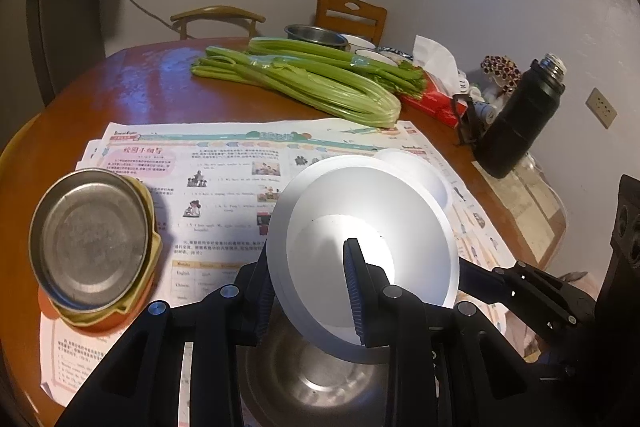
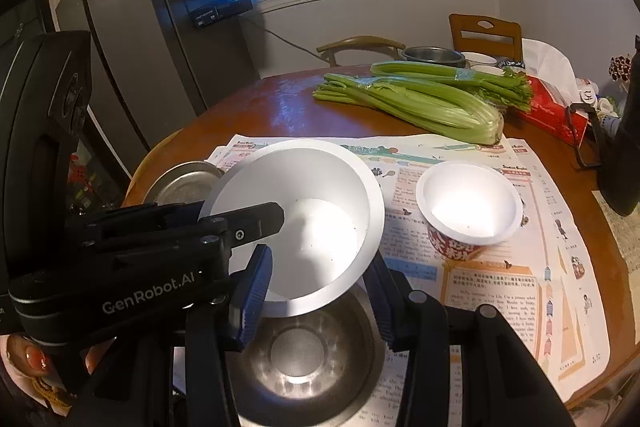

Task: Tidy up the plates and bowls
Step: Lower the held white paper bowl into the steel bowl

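A large white bowl (image 1: 360, 227) hangs tilted above a steel bowl (image 1: 316, 383) that stands on the newspaper. My left gripper (image 1: 310, 291) is shut on the white bowl's near rim. From the right my right gripper (image 1: 476, 273) reaches to the bowl's other edge. In the right wrist view the same white bowl (image 2: 312, 211) sits between the fingers of my right gripper (image 2: 316, 299), which is shut on its rim, while the left gripper (image 2: 256, 219) clamps the left edge. The steel bowl (image 2: 296, 351) lies directly below. A small red-patterned bowl (image 2: 468, 207) with a white inside stands to the right.
A steel plate (image 1: 90, 239) tops a yellow and orange stack at the left. Celery (image 1: 304, 79), a red tissue box (image 1: 436, 103) and a black flask (image 1: 520, 119) crowd the far side of the round wooden table (image 1: 152, 87). Newspaper (image 1: 224, 163) covers the near part.
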`<act>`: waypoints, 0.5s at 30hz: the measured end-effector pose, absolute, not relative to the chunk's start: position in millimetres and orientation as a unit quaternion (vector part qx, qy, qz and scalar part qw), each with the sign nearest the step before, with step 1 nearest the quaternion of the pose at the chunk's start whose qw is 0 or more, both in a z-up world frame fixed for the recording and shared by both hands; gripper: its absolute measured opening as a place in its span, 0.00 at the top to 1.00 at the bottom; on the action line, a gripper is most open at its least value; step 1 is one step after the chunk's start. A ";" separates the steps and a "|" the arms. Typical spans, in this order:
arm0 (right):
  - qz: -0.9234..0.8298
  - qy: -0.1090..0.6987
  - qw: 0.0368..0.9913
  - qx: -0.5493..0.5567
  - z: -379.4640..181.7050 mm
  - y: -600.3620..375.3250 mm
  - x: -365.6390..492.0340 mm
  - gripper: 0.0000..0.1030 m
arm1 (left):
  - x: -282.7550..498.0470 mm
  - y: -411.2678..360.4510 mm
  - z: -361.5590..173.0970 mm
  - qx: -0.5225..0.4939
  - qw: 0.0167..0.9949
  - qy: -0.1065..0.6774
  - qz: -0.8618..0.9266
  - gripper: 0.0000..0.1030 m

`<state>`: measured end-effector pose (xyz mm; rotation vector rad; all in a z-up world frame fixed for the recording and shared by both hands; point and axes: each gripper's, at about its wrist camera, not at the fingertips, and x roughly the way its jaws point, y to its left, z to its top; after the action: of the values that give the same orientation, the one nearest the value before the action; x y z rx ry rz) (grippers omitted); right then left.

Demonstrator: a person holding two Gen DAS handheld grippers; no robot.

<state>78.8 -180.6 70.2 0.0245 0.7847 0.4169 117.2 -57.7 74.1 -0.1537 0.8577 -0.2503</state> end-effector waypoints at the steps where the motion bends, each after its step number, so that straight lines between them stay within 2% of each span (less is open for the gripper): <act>1: 0.202 0.379 0.903 0.011 70.6 -181.7 77.1 0.54 | 114.9 -58.4 73.8 -0.075 0.899 0.414 -0.122 0.69; 15: 0.211 0.397 0.893 0.006 58.3 -187.7 48.5 0.54 | 86.1 -63.2 56.8 -0.081 0.891 0.429 -0.124 0.69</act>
<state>48.5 -187.7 58.3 0.0124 0.8226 0.4377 86.1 -63.2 56.8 -0.1686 0.8900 -0.2576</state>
